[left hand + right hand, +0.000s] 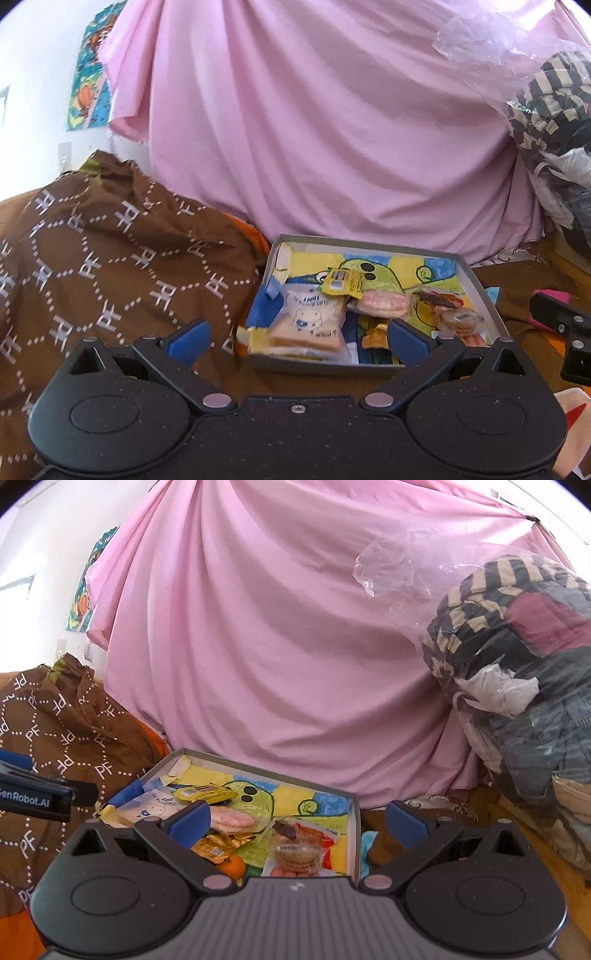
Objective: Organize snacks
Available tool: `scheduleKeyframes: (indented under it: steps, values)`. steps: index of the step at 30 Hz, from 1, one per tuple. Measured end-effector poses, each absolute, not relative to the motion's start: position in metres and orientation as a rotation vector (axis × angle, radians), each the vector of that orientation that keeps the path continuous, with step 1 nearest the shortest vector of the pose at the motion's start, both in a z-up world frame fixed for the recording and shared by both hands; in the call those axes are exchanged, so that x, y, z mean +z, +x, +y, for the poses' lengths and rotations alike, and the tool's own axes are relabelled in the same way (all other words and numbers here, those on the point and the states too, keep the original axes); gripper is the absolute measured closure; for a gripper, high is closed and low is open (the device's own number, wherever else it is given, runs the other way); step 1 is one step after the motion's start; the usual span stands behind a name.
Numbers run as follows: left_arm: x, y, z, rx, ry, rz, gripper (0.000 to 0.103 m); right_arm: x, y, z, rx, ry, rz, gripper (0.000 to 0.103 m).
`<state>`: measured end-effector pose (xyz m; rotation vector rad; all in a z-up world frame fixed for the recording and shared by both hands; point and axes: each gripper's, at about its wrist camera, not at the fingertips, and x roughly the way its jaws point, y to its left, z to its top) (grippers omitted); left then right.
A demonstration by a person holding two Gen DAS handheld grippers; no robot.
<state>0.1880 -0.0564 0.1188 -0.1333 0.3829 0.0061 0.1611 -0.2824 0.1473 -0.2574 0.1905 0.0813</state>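
progress: pretty much done imo, snacks all piled in the box [476,284] | toast pack [314,321], yellow wrapper [341,282], cookies [295,856], orange [231,866] all inside | left claw [295,341] spread wide, holding nothing | right claw [297,823] same, spread and bare | left to do: maybe tidying, no loose snacks visible

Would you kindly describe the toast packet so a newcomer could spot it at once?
Find the shallow grey box lying before the pink sheet. At its near left lies the toast packet, white with a blue cartoon face, the largest wrapper there, beside a small yellow sachet.
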Motion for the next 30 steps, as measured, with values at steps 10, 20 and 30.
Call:
scheduleKeyframes:
  steps: [10, 20, 30]
  values:
    - [0.116, 0.146, -0.051, 0.0, -0.163, 0.385, 0.001, 0.148, 0.122, -0.282, 0.073, -0.163, 0.157, 0.0]
    - [0.114, 0.111, -0.046, 0.004, -0.173, 0.374, 0.001, 0.138, 0.081, -0.282, 0.034, -0.083, 0.144, 0.0]
    - [0.109, 0.085, -0.04, 0.009, -0.161, 0.387, 0.001, 0.123, 0.047, -0.29, -0.027, -0.003, 0.176, 0.0]
